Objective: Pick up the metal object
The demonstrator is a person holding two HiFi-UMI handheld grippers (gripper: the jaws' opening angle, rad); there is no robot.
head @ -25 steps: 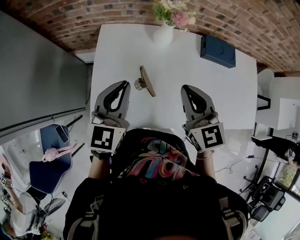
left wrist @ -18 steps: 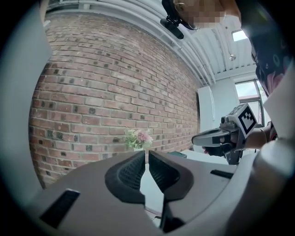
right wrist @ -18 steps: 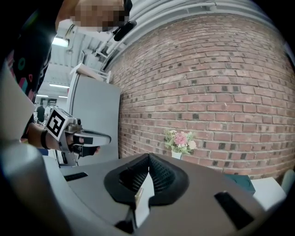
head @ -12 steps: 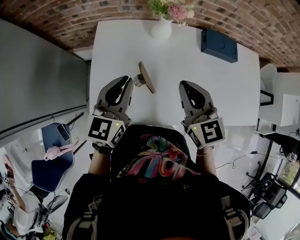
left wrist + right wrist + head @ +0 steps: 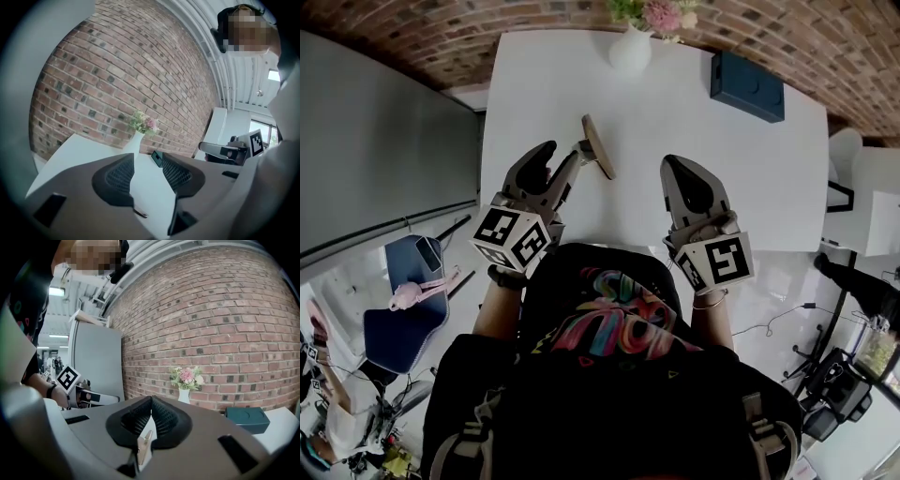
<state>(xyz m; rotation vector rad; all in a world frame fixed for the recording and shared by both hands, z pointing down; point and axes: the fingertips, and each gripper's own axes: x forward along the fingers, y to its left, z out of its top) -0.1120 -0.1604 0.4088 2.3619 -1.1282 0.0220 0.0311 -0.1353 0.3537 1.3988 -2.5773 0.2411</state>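
Note:
The metal object [image 5: 582,148] is a small silvery fitting fixed to a tan wooden plate [image 5: 599,159], lying on the white table [image 5: 722,159]. My left gripper [image 5: 558,157] points at it from the near left, and its right finger tip is just short of the metal part. Its jaws are opening, with bare table between the pads. In the left gripper view [image 5: 149,171] only a dark sliver [image 5: 140,214] shows low in the gap. My right gripper [image 5: 678,172] hovers to the object's right, shut [image 5: 150,401]. A tan wooden piece [image 5: 144,444] shows low behind its pads.
A white vase of flowers [image 5: 630,49] and a dark blue box [image 5: 747,86] stand at the table's far edge, against a brick wall. A grey panel [image 5: 384,159] and a blue chair [image 5: 403,319] lie left of the table. Desks and cables are at the right.
My left gripper has moved forward and right toward the object, turned toward it, and its jaws have gone from shut to open. The right gripper has hardly moved.

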